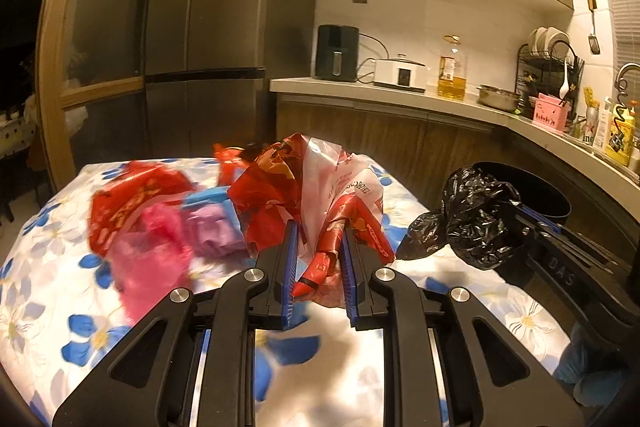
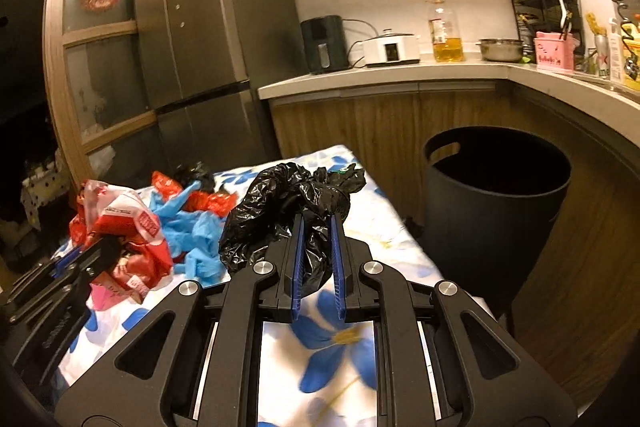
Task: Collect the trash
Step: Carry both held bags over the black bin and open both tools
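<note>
**Both grippers loaded, trash bin beside the table**

While both tools sit over the flower-print tablecloth [image 2: 344, 339], each has trash clamped. L gripper [image 1: 318, 227]: blue pads narrowed onto a crumpled red-and-white plastic shopping bag [image 1: 332, 195], pinched at its twisted lower part w/ the bulk rising above the fingers. R gripper [image 2: 318, 223]: jaws nearly together, squeezing a crumpled black plastic garbage bag [image 2: 280, 203]; the bag bulges up and to the left of the pads, and a knotted tail sticks out toward the right.

Still lying on the cloth: a heap of blue disposable gloves [image 2: 196, 227], red foil snack wrappers [image 2: 200, 197] behind them, plus a pink plastic bag [image 1: 152, 259] and a small lilac packet w/ blue edge [image 1: 212, 223] — the last two are motion-blurred, so what they are is probably but not certainly that.

Round black plastic bin w/ handle cut-outs [image 2: 496, 211] stands on the floor just off the table's right edge, near the wooden lower cabinets [image 2: 360, 123]. Dark steel fridge [image 2: 208, 27] behind the table.
</note>
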### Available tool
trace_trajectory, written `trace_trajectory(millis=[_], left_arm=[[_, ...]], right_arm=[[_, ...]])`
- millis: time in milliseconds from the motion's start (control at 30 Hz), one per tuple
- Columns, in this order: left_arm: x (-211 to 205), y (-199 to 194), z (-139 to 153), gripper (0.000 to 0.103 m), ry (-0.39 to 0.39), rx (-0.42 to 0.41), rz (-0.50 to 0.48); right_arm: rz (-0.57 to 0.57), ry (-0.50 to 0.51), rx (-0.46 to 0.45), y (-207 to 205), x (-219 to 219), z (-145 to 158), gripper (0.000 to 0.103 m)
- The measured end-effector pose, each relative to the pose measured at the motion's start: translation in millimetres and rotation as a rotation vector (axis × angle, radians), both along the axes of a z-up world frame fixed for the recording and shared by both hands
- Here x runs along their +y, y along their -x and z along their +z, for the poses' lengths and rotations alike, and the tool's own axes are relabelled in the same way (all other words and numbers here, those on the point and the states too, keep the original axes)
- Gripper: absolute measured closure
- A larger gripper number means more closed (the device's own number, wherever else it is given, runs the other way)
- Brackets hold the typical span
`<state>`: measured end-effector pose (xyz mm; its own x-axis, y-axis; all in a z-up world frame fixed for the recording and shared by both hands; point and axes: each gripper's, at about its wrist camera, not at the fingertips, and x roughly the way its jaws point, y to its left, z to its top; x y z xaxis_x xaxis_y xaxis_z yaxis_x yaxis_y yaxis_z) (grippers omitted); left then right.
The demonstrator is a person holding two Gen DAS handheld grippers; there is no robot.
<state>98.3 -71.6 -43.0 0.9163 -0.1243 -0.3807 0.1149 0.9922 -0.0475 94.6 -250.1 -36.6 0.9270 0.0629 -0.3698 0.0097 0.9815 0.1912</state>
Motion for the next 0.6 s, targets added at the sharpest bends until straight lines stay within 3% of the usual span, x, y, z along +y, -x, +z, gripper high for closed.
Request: trace_trajectory(millis=[300,600], left_arm=[[-45,-24,19,0.083,0.026,-0.032,-0.095],[-117,-58,47,0.084,0.034,-0.084,-0.231]], right_arm=[[-0.099,0.014,-0.060,4,-44,23,0.090],[-0.255,0.048,-0.136,-1,-100,46,0.090]])
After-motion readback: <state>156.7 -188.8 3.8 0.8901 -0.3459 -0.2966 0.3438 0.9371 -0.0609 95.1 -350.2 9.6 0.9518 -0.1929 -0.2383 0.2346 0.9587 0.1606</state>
